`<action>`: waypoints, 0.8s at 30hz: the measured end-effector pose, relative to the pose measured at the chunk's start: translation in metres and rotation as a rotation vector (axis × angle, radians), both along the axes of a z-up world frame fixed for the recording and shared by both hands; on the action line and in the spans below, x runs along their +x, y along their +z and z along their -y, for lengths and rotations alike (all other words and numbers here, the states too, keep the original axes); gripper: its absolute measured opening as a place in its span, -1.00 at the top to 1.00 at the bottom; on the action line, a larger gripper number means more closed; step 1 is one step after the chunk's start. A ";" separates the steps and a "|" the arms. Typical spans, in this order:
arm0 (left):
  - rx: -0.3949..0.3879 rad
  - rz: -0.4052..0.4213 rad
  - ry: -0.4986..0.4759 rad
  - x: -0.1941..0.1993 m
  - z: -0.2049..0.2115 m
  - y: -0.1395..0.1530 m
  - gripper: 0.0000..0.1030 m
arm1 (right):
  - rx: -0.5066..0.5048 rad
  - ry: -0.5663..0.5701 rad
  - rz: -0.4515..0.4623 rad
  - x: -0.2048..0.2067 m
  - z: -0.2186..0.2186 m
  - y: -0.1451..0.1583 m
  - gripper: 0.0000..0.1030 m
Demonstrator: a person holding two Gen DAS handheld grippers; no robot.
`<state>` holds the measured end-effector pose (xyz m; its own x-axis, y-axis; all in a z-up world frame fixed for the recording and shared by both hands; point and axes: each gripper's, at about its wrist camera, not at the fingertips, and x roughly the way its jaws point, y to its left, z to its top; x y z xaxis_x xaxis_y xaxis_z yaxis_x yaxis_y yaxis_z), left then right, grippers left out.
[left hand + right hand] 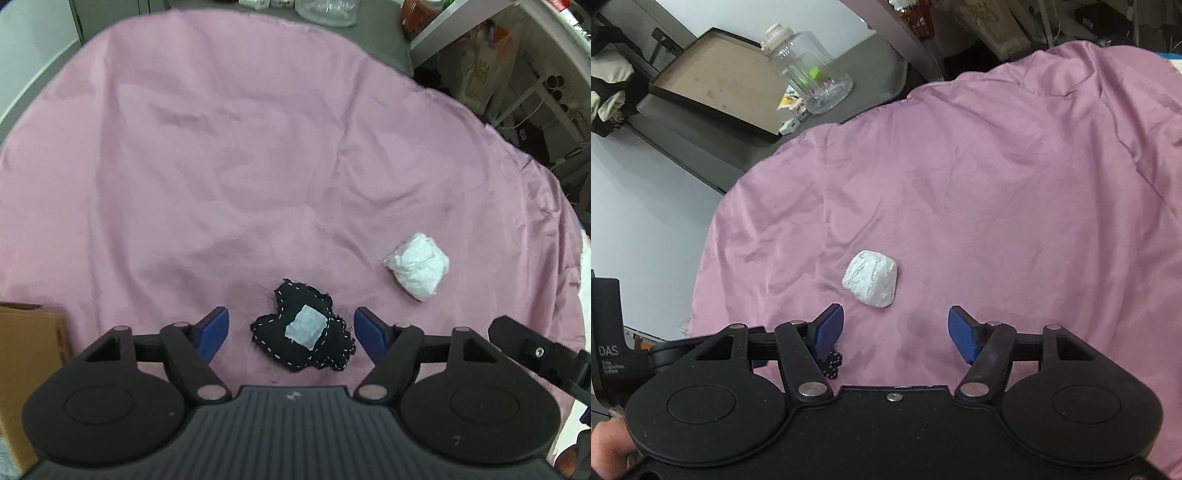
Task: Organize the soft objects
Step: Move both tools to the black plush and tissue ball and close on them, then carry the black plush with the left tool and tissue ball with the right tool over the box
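Note:
A black stitched soft patch [275, 330] with a white square on it lies on the pink cloth [221, 166]. My left gripper [291, 323] points down over it, open, one blue pad on each side of the patch and neither touching it. A white crumpled soft bundle [417, 266] lies to the right. In the right wrist view the same bundle [870, 283] sits just ahead of my right gripper [895, 326], which is open and holds nothing. A corner of the black patch [833, 363] peeks out behind its left finger.
A cardboard box [26, 369] stands at the cloth's left edge. Beyond the pink cloth [997, 184] are a clear plastic jar [809, 74] and a dark-rimmed tray [713, 77]. Shelves with clutter [517, 74] rise at the right. A hand [605, 446] shows at the lower left.

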<state>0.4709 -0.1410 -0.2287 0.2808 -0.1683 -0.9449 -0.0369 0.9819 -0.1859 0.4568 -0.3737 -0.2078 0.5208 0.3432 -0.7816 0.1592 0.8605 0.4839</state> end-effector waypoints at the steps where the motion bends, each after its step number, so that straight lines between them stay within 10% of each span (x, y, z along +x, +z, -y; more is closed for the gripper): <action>1: -0.001 -0.016 0.002 0.001 0.001 -0.006 -0.38 | 0.002 0.000 -0.007 0.003 0.000 -0.003 -0.23; 10: -0.015 -0.052 0.009 0.000 -0.003 -0.023 0.37 | 0.013 0.026 -0.043 0.032 -0.010 -0.023 -0.23; 24: -0.027 0.009 0.022 -0.006 -0.017 0.016 0.65 | 0.041 0.026 -0.056 0.060 -0.025 -0.041 0.17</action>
